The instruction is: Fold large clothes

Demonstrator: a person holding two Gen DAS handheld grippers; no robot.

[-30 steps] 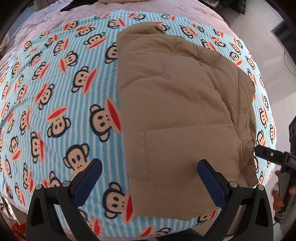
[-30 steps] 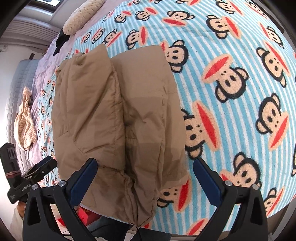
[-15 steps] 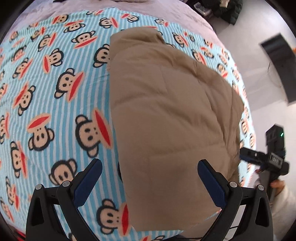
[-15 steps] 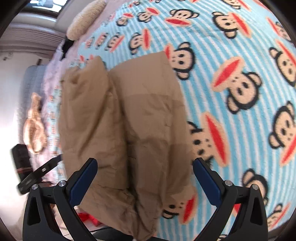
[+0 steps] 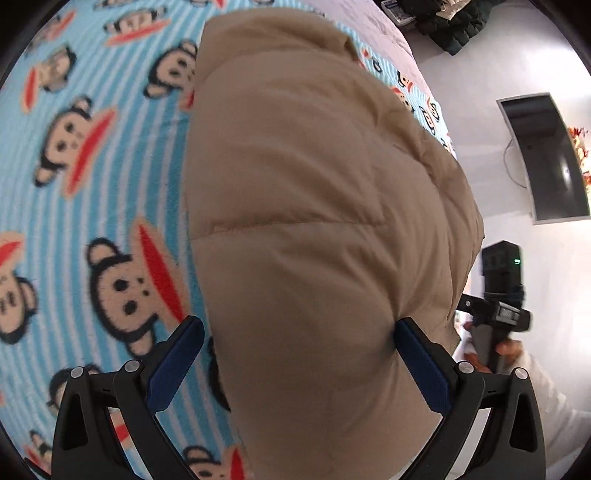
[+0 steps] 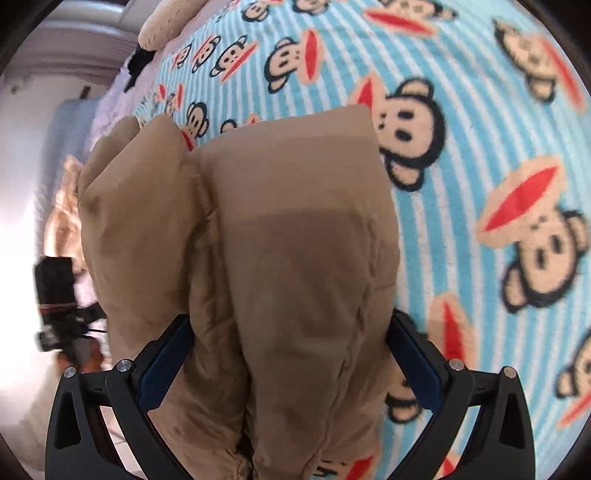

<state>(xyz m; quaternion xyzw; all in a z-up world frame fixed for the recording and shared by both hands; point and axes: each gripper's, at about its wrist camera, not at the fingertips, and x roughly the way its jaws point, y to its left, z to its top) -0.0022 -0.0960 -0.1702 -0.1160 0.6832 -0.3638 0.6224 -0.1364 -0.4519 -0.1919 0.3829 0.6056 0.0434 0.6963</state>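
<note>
A tan quilted puffer jacket lies folded on a blue-striped monkey-print blanket, along its right edge. The left gripper is spread wide, its blue-padded fingers straddling the jacket's near end. Beyond the right edge, a hand holds the right gripper near the jacket.

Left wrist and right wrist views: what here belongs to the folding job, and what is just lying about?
Part of the job:
- tan puffer jacket, partly folded on the bed
- left claw, open, straddling its near edge
- right claw, open, likewise
- monkey-print blanket underneath

Lying about:
- dark clothes pile on the floor
- knitted cushion
- wall screen
</note>
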